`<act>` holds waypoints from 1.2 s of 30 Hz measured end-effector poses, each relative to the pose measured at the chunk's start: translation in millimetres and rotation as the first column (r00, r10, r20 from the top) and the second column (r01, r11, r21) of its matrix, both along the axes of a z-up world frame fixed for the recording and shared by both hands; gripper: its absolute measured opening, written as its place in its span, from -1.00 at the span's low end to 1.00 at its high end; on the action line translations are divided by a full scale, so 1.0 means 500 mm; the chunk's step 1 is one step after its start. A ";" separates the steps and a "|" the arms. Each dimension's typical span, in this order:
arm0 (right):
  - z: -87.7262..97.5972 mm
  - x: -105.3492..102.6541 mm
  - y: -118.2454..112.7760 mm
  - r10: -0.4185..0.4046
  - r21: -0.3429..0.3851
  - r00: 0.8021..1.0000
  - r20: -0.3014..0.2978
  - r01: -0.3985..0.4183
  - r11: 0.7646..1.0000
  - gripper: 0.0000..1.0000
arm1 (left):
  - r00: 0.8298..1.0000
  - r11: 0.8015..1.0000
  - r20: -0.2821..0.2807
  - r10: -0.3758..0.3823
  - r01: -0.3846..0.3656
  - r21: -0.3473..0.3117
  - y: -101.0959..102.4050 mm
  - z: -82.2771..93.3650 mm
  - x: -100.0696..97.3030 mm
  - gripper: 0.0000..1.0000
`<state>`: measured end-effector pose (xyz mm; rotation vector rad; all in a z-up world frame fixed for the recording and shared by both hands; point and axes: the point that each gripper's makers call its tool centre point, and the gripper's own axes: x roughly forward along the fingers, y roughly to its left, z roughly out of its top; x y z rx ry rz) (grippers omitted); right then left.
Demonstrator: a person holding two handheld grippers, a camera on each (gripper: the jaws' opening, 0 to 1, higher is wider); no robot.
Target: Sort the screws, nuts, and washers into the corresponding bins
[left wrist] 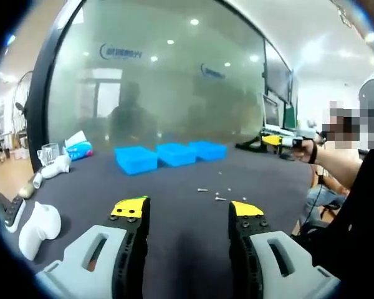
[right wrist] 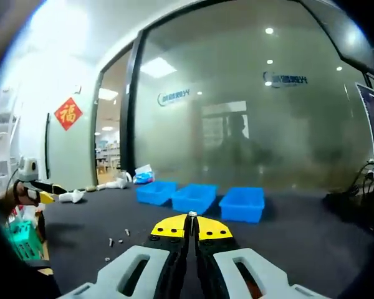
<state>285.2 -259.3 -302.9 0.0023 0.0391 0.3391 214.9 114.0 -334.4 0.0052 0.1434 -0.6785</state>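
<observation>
A dark grey table point(left wrist: 174, 215) stands in an office in front of a wall of frosted glass point(left wrist: 162, 75) that bears pale blue logos and reflects ceiling lights and a dim standing figure. In the right gripper view a red diamond-shaped paper decoration point(right wrist: 68, 113) hangs on a white wall to the left of the glass. Three blue bins point(left wrist: 171, 154) sit in a row near the far edge of the table, close beside each other; what lies inside them cannot be made out. A few small screws and other bits of hardware point(left wrist: 213, 194) are scattered on the bare table surface, well short of the bins. At the left edge of the table lie white objects point(left wrist: 38, 227), a clear glass cup point(left wrist: 48, 152) and a blue packet point(left wrist: 79, 148). The left gripper point(left wrist: 187, 210) hovers over the table with its yellow-tipped jaws spread wide and nothing between them. The right gripper point(right wrist: 191, 225) has its jaws pressed together on a small metal piece point(right wrist: 191, 214) at the tips, probably a screw.
</observation>
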 end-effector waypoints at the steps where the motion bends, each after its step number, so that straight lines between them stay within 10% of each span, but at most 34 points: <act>1: 0.002 0.010 -0.003 -0.003 0.002 1.000 0.000 0.003 1.000 -0.97 | 1.000 1.000 0.002 0.002 -0.002 0.000 0.001 0.001 0.000 -0.02; 12: 0.035 0.149 -0.025 -0.005 0.048 1.000 -0.024 0.006 0.999 -0.97 | 1.000 1.000 0.004 0.020 -0.020 -0.007 0.012 -0.002 0.004 -0.01; 36: -0.036 0.452 -0.063 -0.167 -0.101 0.971 -0.168 0.152 0.983 -0.97 | 1.000 0.999 -0.010 0.027 -0.027 -0.032 0.019 -0.013 0.009 -0.01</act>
